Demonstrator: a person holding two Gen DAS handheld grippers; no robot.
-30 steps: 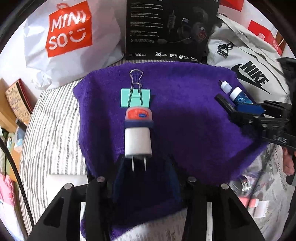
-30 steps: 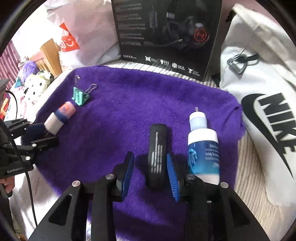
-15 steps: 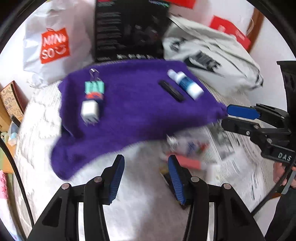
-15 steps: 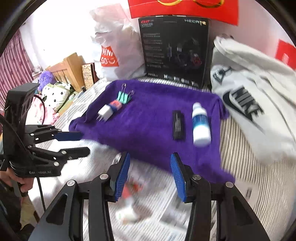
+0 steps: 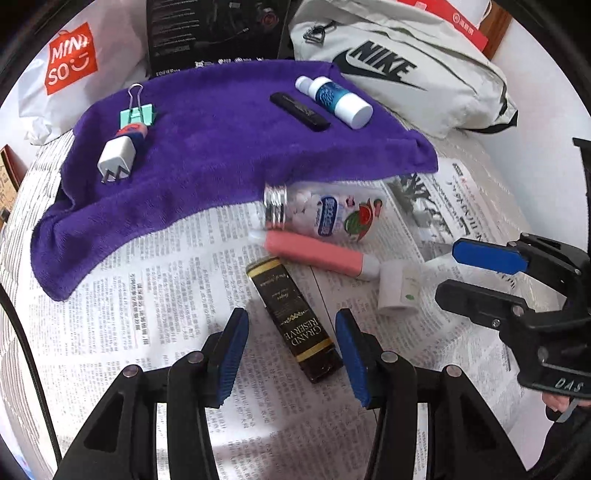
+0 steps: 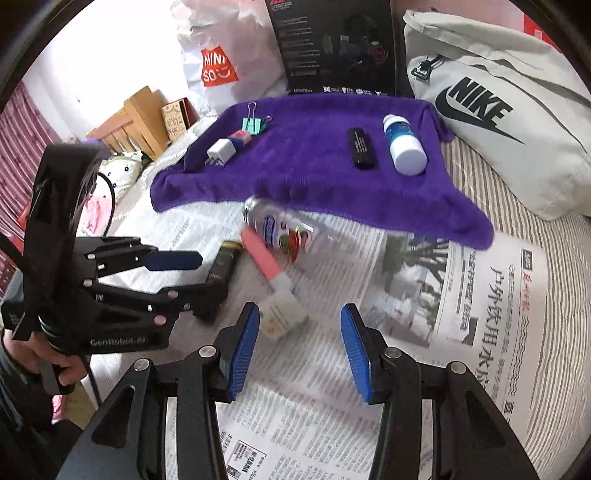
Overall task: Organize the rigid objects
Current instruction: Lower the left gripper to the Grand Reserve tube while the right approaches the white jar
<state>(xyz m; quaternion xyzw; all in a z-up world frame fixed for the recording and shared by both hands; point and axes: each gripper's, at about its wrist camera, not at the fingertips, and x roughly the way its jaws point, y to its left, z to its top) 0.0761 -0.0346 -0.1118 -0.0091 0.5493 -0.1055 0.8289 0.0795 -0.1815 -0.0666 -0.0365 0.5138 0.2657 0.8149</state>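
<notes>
A purple towel (image 5: 221, 155) holds a green binder clip (image 5: 136, 114), a white charger plug (image 5: 116, 158), a black stick (image 5: 299, 110) and a blue-and-white bottle (image 5: 336, 101). On the newspaper in front lie a candy bottle (image 5: 325, 214), a pink tube (image 5: 317, 254), a dark "Grand Reserve" box (image 5: 291, 317) and a small white bottle (image 6: 280, 317). My left gripper (image 5: 291, 354) is open above the box's near end, pads clear of it. The right gripper (image 6: 299, 350) is open, its left pad just short of the small white bottle.
Behind the towel stand a white Miniso bag (image 5: 70, 62), a black headset box (image 5: 218, 33) and a grey Nike bag (image 5: 406, 74). Newspaper (image 6: 480, 314) covers the striped bed. A wooden piece (image 6: 136, 118) and soft toys sit off the bed's left side.
Both grippers pulled back from the towel to over the newspaper. The left left the charger behind, the right left the black stick. The right jaws stand wider.
</notes>
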